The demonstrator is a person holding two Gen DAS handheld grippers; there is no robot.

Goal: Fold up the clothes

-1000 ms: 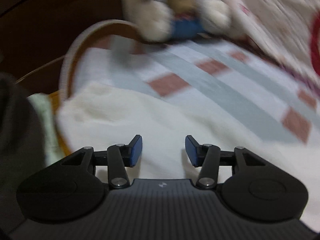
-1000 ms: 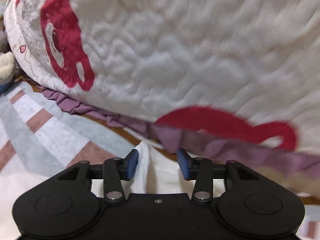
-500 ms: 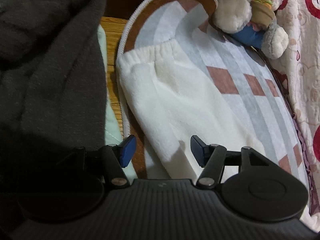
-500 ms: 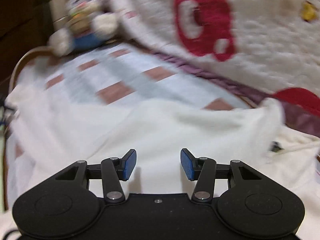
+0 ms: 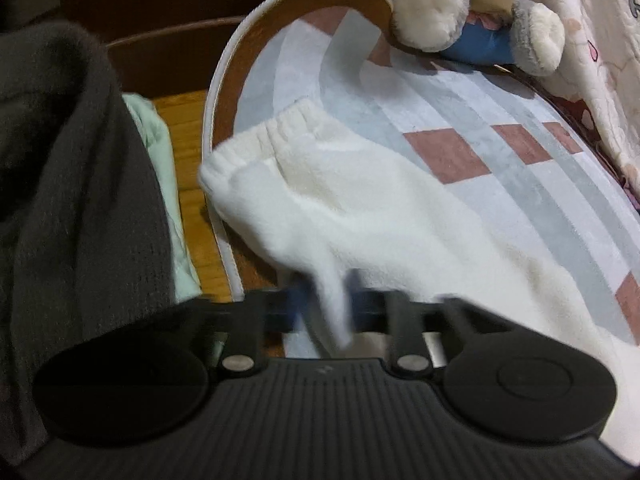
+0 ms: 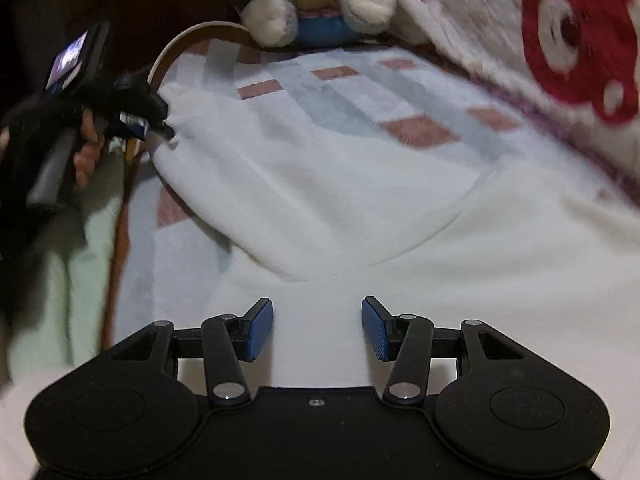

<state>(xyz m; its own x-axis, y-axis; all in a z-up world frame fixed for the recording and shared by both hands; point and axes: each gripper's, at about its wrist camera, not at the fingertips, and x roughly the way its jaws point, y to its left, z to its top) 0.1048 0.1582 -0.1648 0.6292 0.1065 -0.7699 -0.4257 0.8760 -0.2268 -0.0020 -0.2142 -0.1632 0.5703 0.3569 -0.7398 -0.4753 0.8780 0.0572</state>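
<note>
A white fleece garment (image 5: 360, 208) with an elastic cuff (image 5: 276, 128) lies spread over a checked rug (image 5: 460, 152). My left gripper (image 5: 326, 304) is shut on a raised fold at its near edge, and its pads are blurred. In the right wrist view the same left gripper (image 6: 154, 120), held by a hand (image 6: 86, 148), pinches the far-left corner of the white garment (image 6: 320, 184). My right gripper (image 6: 317, 326) is open just above the garment's near part, with nothing between its fingers.
A plush toy (image 5: 472, 20) sits at the rug's far end. A white quilt with red figures (image 6: 560, 40) borders the right side. A dark garment (image 5: 60, 200) and a pale green cloth (image 5: 160, 152) lie at the left on a wooden floor (image 5: 188, 128).
My left gripper has gone from open to shut on the garment's edge. My right gripper has swung back from the quilt side and now hovers open over the garment.
</note>
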